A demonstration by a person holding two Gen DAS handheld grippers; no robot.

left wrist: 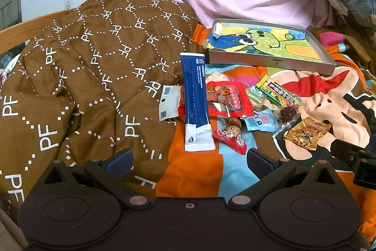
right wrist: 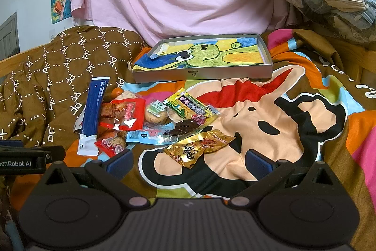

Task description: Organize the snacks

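Right hand-held gripper [right wrist: 188,160] gapes, gold snack packet [right wrist: 199,147] just beyond.

A: Where does the left wrist view sit?
B: Low over the bed, facing twelve o'clock, near the long blue-and-white packet [left wrist: 196,102].
A: And the right?
B: Likewise, nearer the crinkled gold foil packet [right wrist: 199,147]; both share the shallow grey cardboard tray [left wrist: 270,62] [right wrist: 202,77].

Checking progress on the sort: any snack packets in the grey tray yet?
No. In the right wrist view the grey tray holds only a dinosaur drawing; the snack packets all lie on the bedspread in front of it.
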